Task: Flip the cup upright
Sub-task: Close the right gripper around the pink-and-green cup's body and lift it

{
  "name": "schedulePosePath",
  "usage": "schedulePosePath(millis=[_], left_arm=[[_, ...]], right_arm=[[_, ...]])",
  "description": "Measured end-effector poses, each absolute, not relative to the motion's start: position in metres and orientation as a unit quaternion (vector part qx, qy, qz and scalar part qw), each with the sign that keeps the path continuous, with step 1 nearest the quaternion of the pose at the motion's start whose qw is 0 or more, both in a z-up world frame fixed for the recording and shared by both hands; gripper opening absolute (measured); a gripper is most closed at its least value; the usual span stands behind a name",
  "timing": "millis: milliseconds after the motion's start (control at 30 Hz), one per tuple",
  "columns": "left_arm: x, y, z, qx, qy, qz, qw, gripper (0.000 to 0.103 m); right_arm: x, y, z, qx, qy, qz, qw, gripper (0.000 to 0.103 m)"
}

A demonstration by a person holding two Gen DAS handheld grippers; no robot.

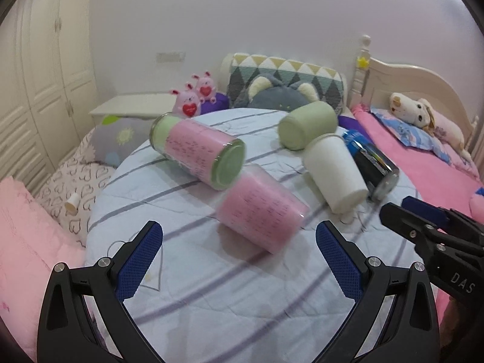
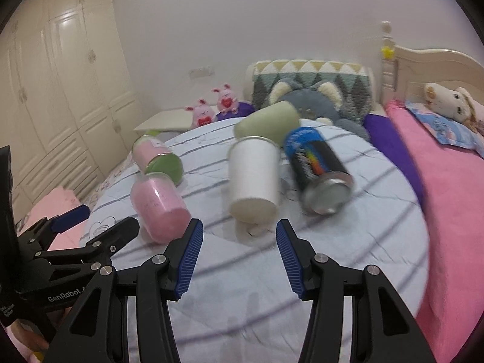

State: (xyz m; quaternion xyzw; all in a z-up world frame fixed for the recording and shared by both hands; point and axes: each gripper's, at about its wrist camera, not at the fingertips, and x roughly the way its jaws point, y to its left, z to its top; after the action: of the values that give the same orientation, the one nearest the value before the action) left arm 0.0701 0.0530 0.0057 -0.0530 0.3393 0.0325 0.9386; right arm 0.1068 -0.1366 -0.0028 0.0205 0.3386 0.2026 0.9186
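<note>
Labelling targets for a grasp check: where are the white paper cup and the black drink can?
white paper cup (image 2: 253, 171): right wrist view, side wall.
black drink can (image 2: 317, 158): right wrist view, printed side.

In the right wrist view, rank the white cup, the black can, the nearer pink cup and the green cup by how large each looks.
1. white cup
2. black can
3. nearer pink cup
4. green cup

The white cup and black can look close in size. The green cup lies farthest from the camera, so its true size is unsure.

"DAS" is printed on the right claw (image 1: 393, 211); "GenRobot" on the left claw (image 2: 109, 219).
</note>
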Motion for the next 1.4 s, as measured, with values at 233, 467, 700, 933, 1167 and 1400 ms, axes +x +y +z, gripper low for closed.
schedulePosePath(millis=[233, 467, 700, 933, 1167, 1400], left_arm=[[0.085, 0.088, 0.017, -0.094, 0.362, 0.070, 0.925, 0.102], [0.101, 0.126, 0.019, -0.151, 0.391, 0.101, 0.902, 0.102], [0.117, 0.154, 0.012, -0.165, 0.416, 0.139, 0.883, 0.102], [0.130, 0.190, -0.001, -0.199, 0.442, 0.170, 0.858, 0.102], [0.138, 0.220, -0.020, -0.219, 0.462, 0.192, 0.838, 0.102], [0.145, 0.231, -0.040, -0.223, 0.488, 0.192, 0.822, 0.102]], right_arm=[[0.147, -0.100, 0.016, -0.027, 0.369, 0.256, 0.893, 0.052], [0.177, -0.051, 0.033, -0.092, 0.384, 0.320, 0.861, 0.052], [0.206, 0.003, 0.034, -0.163, 0.423, 0.351, 0.819, 0.052], [0.236, 0.051, 0.014, -0.213, 0.476, 0.376, 0.766, 0.052], [0.254, 0.086, -0.002, -0.253, 0.495, 0.377, 0.741, 0.069], [0.267, 0.113, -0.030, -0.312, 0.516, 0.357, 0.713, 0.079]])
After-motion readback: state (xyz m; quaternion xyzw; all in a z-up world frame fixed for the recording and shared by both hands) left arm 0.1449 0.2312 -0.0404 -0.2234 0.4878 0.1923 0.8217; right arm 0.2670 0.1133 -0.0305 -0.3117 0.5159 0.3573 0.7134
